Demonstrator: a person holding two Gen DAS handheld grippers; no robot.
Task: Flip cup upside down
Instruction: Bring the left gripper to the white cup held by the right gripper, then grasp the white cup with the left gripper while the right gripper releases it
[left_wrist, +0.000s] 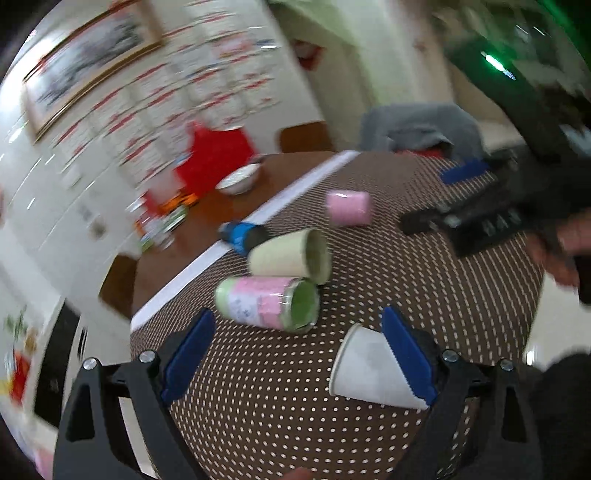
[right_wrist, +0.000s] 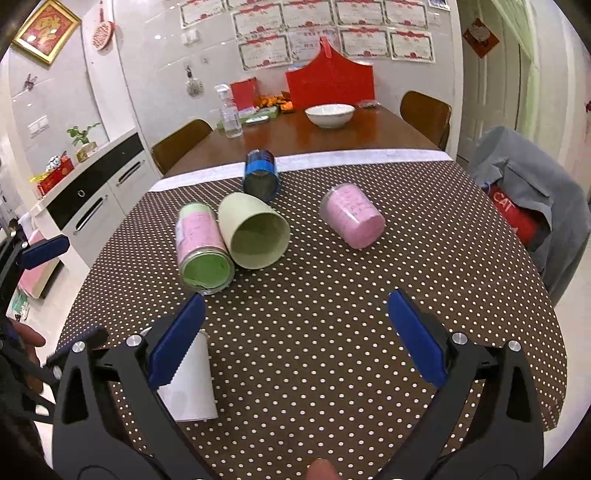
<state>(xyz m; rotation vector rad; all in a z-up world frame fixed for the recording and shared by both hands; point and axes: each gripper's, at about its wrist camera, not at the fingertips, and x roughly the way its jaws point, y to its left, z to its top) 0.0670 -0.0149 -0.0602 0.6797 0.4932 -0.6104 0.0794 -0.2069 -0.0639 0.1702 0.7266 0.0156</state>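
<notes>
White paper cup (left_wrist: 369, 369) lying on its side on polka-dot desk (right_wrist: 332, 295), nearest of five tipped cups. Long axis running across left gripper (left_wrist: 299, 354), mouth pointing toward its left pad, base tucked behind right pad (left_wrist: 406, 354). Left jaws spread wide, gripping nothing; left hand judged nearer. Right gripper (right_wrist: 295, 336) also gaping, empty, cup sitting just outside its left pad (right_wrist: 177, 343). Left view motion-blurred; cup base hidden, contact with pad unclear.

Four cups (right_wrist: 255, 236) lying (on their sides) mid-tablecloth (right_wrist: 332, 314), bowl (right_wrist: 329, 114) on table behind, paper cup (right_wrist: 192, 384) nearest.
</notes>
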